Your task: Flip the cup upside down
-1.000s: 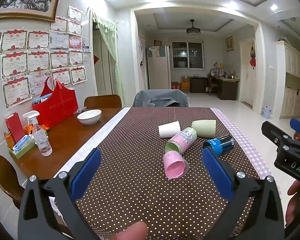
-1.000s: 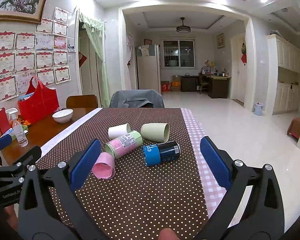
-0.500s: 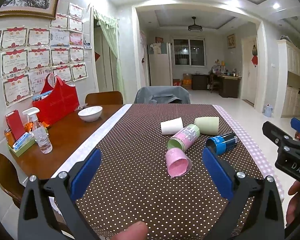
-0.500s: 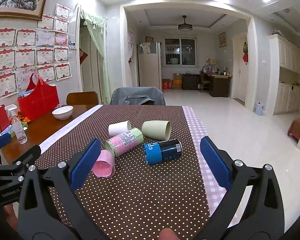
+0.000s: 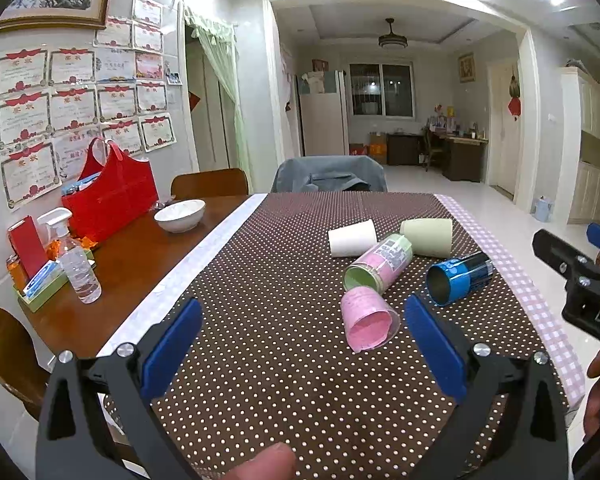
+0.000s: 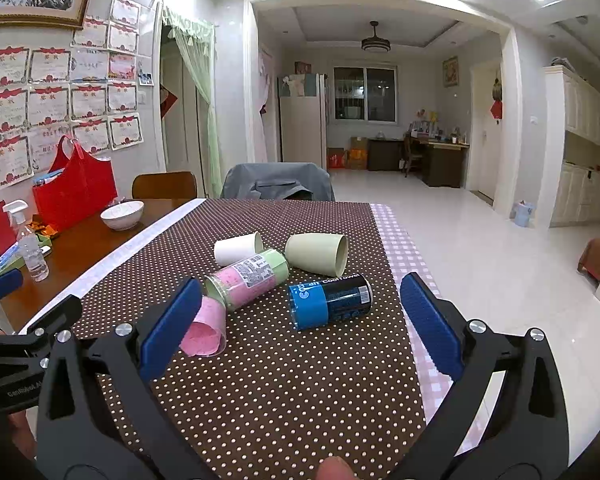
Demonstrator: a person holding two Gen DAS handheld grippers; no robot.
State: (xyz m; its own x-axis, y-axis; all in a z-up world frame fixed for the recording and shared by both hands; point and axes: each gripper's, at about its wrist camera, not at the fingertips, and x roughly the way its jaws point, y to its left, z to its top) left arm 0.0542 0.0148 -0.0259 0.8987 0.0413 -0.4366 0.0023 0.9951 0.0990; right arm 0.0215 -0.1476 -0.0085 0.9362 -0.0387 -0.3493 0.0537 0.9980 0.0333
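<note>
Several cups lie on their sides on the brown dotted tablecloth point(image 5: 284, 360): a pink paper cup point(image 5: 367, 323) point(image 6: 206, 330), a pink-and-green labelled cup point(image 5: 379, 263) point(image 6: 248, 278), a white cup point(image 5: 352, 238) point(image 6: 238, 248), a pale green cup point(image 5: 427, 237) point(image 6: 318, 253) and a blue-and-black can-like cup point(image 5: 458, 277) point(image 6: 330, 301). My left gripper point(image 5: 302, 348) is open and empty, above the cloth, short of the pink paper cup. My right gripper point(image 6: 300, 322) is open and empty, short of the blue cup. Each gripper shows at the edge of the other's view.
Left of the cloth on the wooden table point(image 5: 112, 264) stand a white bowl point(image 5: 180, 215), a red bag point(image 5: 110, 196), a spray bottle point(image 5: 74, 258) and a small tray of items. A covered chair point(image 5: 328, 176) stands at the far end. The cloth's right edge borders open floor point(image 6: 500, 264).
Both grippers have moved slightly forward towards the cups and stay open. The cups have not moved.
</note>
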